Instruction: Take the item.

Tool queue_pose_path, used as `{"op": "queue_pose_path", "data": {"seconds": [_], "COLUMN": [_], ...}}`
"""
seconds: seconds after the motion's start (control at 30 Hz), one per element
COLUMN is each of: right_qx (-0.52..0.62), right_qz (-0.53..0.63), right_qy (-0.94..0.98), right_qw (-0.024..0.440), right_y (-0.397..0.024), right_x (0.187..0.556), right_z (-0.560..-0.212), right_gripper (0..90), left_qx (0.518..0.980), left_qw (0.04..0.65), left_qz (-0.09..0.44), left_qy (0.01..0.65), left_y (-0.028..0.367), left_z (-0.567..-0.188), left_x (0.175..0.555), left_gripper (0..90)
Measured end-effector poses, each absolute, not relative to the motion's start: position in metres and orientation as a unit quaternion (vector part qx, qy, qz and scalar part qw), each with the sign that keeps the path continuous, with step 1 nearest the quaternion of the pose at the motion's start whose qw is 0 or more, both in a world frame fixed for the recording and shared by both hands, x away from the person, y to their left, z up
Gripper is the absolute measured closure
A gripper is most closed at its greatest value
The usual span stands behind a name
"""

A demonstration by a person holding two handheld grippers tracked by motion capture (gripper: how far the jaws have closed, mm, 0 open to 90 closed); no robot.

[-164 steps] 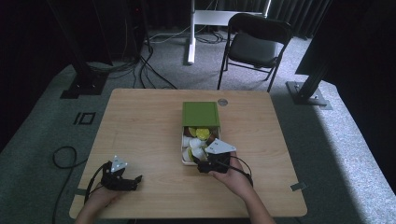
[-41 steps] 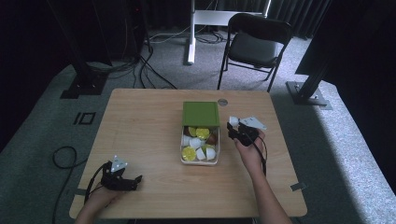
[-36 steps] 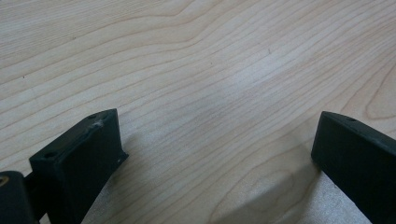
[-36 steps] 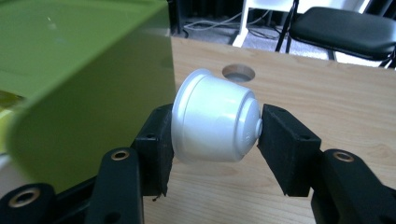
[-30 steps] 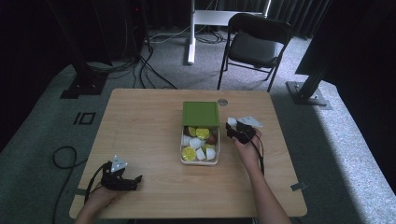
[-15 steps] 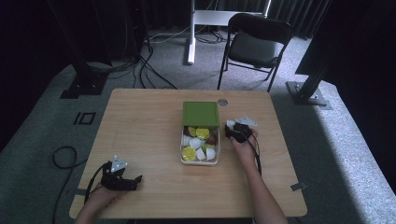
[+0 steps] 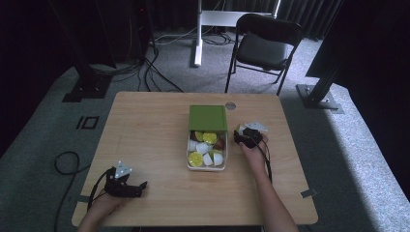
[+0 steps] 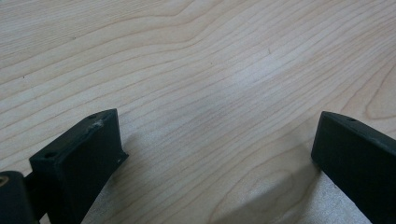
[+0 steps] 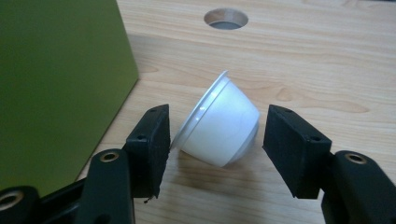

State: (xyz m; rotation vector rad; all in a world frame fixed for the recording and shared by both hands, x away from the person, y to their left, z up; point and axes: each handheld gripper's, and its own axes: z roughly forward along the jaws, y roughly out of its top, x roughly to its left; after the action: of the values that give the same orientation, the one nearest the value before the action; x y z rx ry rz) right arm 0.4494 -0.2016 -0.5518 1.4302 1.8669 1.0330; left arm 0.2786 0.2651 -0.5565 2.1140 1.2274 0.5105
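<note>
Right of centre in the high view, my right gripper (image 7: 240, 136) rests low on the table (image 7: 154, 125), just beside the right wall of the open box (image 7: 207, 166) of small cups. In the right gripper view, at mid-frame, a white cup (image 9: 219, 126) lies tipped on its side on the wood between my two jaws, rim toward the left one. The jaws have just been opening: the left jaw sits at or just off the rim, I cannot tell which, and a clear gap shows between the cup's base and the right jaw, so I am not pinching it. The box's green lid (image 9: 56, 88) fills the left of that frame, and a round hole (image 9: 226, 18) in the tabletop sits at the top. At the lower left of the high view, my left gripper (image 7: 137, 187) lies on the table, jaws spread wide over bare wood with nothing between them.
</note>
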Motion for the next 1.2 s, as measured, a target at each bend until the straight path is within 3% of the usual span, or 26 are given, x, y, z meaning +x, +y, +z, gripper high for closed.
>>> {"op": "queue_pose_path", "data": {"seconds": [0.47,0.7,0.93,1.2], "right_qx": [0.524,0.523,0.454,0.366], "right_qz": [0.397,0.408,0.383,0.392], "right_qy": [0.693,0.693,0.751,0.818], "right_qw": [0.296,0.282,0.289,0.21], "right_y": [-0.226,-0.241,-0.247,-0.252], "right_x": [0.428,0.414,0.396,0.378], "right_z": [-0.535,-0.528,-0.526,-0.529], "right_gripper": [29.5,17.9,11.9,11.9], "left_qx": [0.803,0.803,0.803,0.803], "left_qw": [0.317,0.317,0.317,0.317], "left_qz": [0.194,0.194,0.194,0.194], "left_qy": [0.466,0.466,0.466,0.466], "left_y": [0.265,0.265,0.265,0.265], "left_z": [-0.557,-0.557,-0.557,-0.557], "left_x": [0.279,0.279,0.279,0.279], "left_gripper": [2.8,2.8,2.8,2.8]}}
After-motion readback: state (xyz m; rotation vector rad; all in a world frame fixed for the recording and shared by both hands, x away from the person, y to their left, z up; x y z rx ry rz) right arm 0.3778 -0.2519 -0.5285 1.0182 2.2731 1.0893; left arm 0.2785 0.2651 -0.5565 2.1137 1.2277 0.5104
